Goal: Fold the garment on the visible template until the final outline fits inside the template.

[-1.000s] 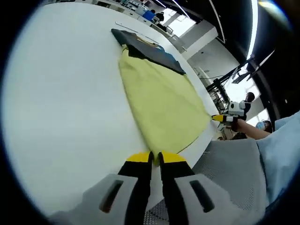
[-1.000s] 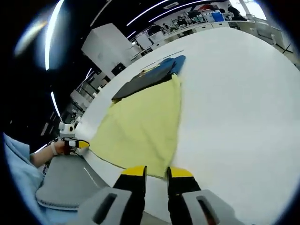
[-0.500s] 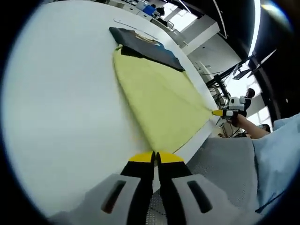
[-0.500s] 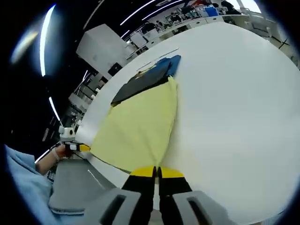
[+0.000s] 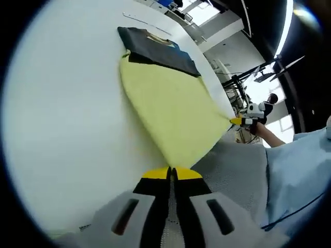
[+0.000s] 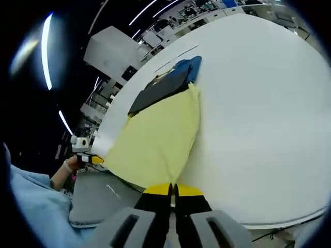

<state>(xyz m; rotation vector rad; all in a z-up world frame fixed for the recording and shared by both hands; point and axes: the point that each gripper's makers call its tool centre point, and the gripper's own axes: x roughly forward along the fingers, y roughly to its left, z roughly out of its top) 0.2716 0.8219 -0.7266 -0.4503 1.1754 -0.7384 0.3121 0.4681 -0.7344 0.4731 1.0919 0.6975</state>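
A yellow garment [image 5: 170, 108] lies flat on the white table [image 5: 62, 113], its near hem stretched between both grippers at the table's edge. My left gripper [image 5: 171, 172] is shut on one near corner. The right gripper [image 5: 239, 121] pinches the other corner, off to the right. In the right gripper view, my right gripper [image 6: 173, 188] is shut on the garment [image 6: 155, 139], and the left gripper [image 6: 95, 159] holds the far corner, a hand behind it. A dark cloth [image 5: 155, 49] lies across the garment's far end, and it has a blue edge [image 6: 194, 67].
Grey mesh fabric [image 5: 243, 175] and a light blue sleeve [image 5: 300, 175] sit just off the table's near edge. White tabletop [image 6: 258, 103] spreads wide beside the garment. Thin strips [image 5: 145, 23] lie beyond the dark cloth. Benches and equipment stand in the background.
The right gripper's jaws have shut on the hem corner, and the left has tightened on its corner. Both have drawn the near hem back past the table edge.
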